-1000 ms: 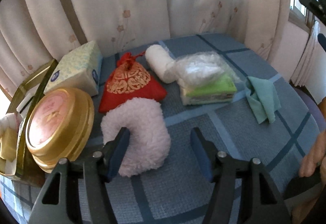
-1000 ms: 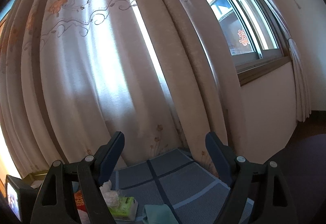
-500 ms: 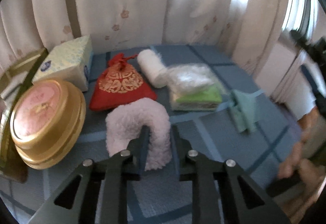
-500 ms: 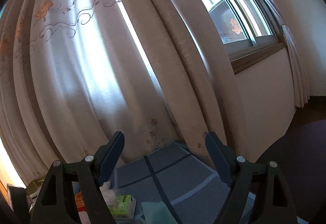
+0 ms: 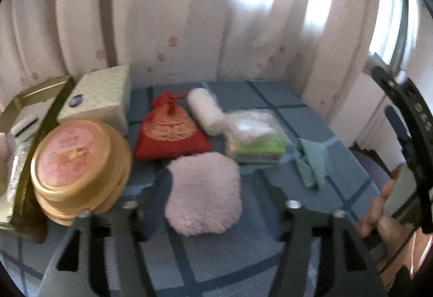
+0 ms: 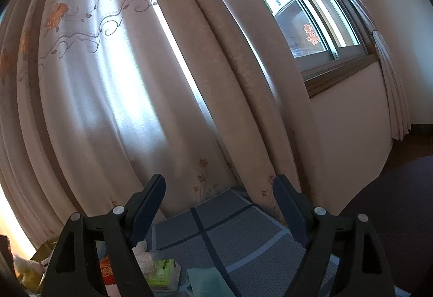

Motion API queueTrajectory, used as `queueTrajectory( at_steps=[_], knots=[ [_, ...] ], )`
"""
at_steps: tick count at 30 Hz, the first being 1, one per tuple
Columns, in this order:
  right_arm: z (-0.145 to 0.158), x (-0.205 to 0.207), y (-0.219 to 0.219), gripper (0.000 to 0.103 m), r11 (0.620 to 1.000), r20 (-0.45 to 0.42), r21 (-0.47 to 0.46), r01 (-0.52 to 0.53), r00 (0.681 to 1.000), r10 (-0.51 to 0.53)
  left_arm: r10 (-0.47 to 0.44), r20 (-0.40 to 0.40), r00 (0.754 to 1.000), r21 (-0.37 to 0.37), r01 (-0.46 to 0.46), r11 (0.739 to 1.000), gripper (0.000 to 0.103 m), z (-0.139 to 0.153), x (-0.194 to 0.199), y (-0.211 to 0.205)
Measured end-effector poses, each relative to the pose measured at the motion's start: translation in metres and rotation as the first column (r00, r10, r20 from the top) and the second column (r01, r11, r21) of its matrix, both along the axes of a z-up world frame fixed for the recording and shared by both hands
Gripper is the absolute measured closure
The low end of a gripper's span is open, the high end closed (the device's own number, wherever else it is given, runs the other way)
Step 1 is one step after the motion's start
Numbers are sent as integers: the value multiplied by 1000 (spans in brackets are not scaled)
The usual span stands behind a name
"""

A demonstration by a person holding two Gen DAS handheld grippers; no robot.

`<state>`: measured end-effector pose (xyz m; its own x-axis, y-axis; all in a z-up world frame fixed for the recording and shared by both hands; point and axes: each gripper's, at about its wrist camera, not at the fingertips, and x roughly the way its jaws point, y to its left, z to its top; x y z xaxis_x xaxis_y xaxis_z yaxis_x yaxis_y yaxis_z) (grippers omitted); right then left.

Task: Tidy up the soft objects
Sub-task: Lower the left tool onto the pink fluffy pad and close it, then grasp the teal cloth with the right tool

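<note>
Pink fluffy pad [image 5: 203,191] between opening left hand-held gripper [image 5: 213,205] jaws

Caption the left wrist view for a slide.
Left gripper opening over a fluffy pink pad on the blue checked cloth.

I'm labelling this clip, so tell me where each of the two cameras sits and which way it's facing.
Left wrist view: on the left gripper, tilted down at the blue checked cloth with the pink fluffy pad, red pouch and gold tin; its opening fingers and the person's hand show.
Right wrist view: on the right gripper, nearly level, facing the curtains and window; only its open fingers show.
Shared: cloth, red pouch, green tissue pack, teal rag.
</note>
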<state>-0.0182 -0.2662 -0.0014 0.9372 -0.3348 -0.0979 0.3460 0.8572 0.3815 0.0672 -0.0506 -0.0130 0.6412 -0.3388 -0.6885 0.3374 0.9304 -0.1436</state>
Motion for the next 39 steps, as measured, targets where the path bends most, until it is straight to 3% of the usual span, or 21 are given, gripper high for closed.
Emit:
queueTrajectory(
  at_steps=[10, 13, 17, 23, 28, 31, 35, 37, 39],
  knots=[
    [-1, 2, -5, 19, 1000, -11, 26, -3, 1000, 3, 31, -96, 995, 148, -17, 989, 42, -33, 22, -22],
    [-3, 5, -9, 19, 999, -27, 53, -11, 1000, 12, 39, -102, 994, 110, -28, 994, 50, -32, 23, -15],
    [-11, 10, -23, 20, 991, -59, 135, -7, 998, 15, 45, -104, 994, 71, -38, 997, 68, -30, 22, -7],
    [-18, 22, -34, 20, 974, -98, 215, -64, 991, 87, 24, -58, 998, 46, -22, 999, 75, -23, 7, -7],
    [-26, 45, -26, 20, 950, -299, 247, -192, 917, 263, 49, 9, 999, 19, -49, 999, 75, -13, -5, -1],
    [-30, 57, -14, 20, 951, -438, 213, -226, 848, 299, 70, 29, 997, -9, -70, 998, 75, -9, -7, 5],
    [-34, 64, 3, 20, 951, -521, 170, -259, 795, 310, 81, 47, 996, -18, -81, 997, 75, -6, -9, 9],
    [-36, 67, 10, 26, 952, -553, 150, -267, 776, 304, 82, 54, 995, -13, -82, 997, 75, -6, -9, 8],
    [-42, 76, 17, 36, 951, -609, 140, -277, 733, 303, 81, 53, 995, -5, -81, 997, 75, -6, -9, 7]
  ],
)
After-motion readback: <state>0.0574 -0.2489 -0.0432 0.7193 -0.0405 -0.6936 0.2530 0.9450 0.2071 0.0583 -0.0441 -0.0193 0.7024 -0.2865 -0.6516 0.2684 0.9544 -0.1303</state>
